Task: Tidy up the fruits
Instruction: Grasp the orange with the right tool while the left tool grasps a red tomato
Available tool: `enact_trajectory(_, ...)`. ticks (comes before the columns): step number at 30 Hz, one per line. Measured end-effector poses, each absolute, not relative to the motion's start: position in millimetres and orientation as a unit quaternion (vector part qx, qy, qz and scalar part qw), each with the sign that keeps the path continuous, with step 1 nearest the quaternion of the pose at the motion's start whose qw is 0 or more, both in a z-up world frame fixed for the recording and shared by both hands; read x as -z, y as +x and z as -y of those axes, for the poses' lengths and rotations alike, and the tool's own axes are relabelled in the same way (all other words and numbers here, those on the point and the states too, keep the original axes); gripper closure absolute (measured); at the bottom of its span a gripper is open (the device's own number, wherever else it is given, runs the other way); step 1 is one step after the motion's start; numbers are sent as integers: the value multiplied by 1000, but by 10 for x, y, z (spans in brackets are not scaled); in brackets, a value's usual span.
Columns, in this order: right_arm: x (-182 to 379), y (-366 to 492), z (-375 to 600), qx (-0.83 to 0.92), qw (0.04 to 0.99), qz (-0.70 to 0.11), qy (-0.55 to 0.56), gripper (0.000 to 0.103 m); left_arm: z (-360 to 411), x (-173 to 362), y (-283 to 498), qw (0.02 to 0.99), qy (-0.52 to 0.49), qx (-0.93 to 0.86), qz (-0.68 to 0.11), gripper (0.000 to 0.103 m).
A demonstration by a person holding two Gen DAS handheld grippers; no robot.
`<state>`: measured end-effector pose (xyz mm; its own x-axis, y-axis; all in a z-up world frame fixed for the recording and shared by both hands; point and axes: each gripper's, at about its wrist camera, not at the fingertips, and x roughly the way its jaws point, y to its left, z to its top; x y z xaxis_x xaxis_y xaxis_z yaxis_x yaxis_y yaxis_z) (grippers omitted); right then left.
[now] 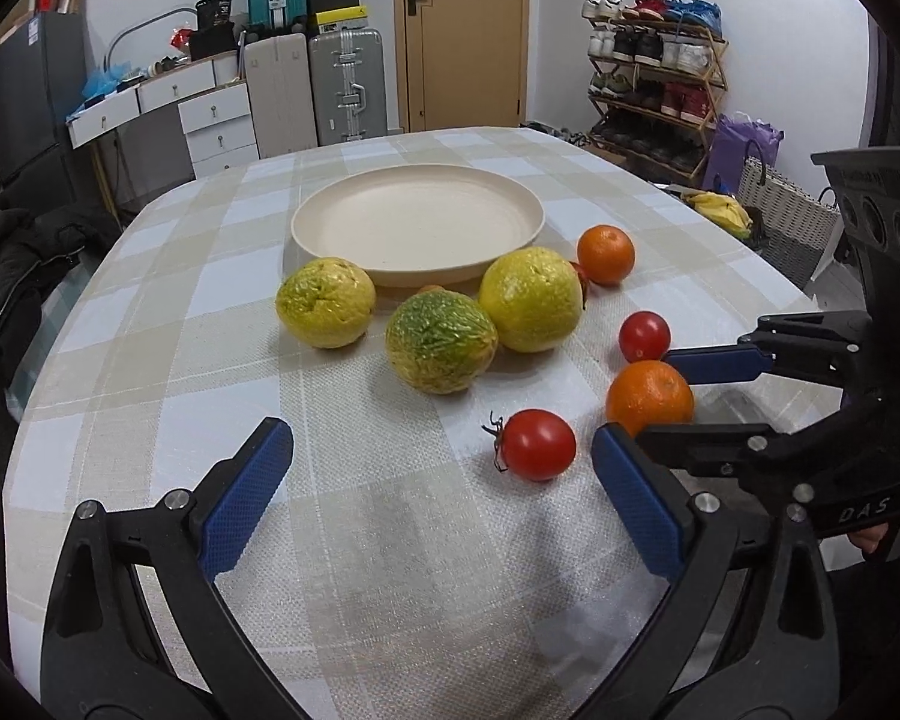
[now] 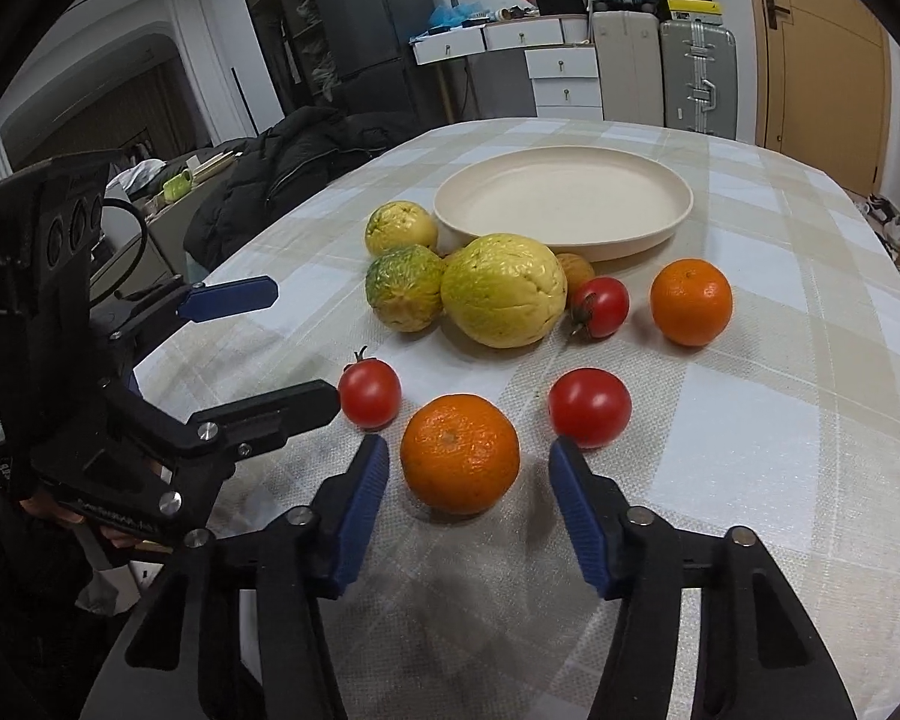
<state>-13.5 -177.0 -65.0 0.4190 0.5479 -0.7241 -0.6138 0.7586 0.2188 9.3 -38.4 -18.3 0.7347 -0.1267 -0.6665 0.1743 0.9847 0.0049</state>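
Step in hand: first pick. Right tongs (image 2: 465, 480) spread, straddling the near orange (image 2: 459, 453), well before the bare plate (image 2: 570, 240); closing is required. Left tongs (image 1: 441, 480) released, unladen.

Cream plate (image 1: 417, 222), beige-checked tablecloth (image 1: 390, 540), blue-padded tongs (image 2: 468, 504)
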Motion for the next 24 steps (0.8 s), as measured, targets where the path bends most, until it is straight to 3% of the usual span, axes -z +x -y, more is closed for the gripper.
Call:
enact_trajectory(3, 666, -138, 1745, -348, 838, -417, -42, 60, 383, 209, 109, 928, 33, 84, -362, 3)
enact_trajectory(12, 525, -177, 1822, -353, 852, -387, -26, 62, 421, 315, 197, 912, 18, 105, -396, 5)
enact_trajectory(15, 496, -160, 1868, -349, 856, -380, -19, 62, 479, 391, 256, 899, 18, 119, -421, 26)
enact_trajectory(21, 493, -121, 1885, -344, 857, -382, -17, 62, 628, 405, 316, 899, 34, 117, -420, 36)
enact_trajectory(24, 483, -136, 1900, -344, 858, -380, -15, 62, 674, 387, 322, 899, 38, 128, -417, 59)
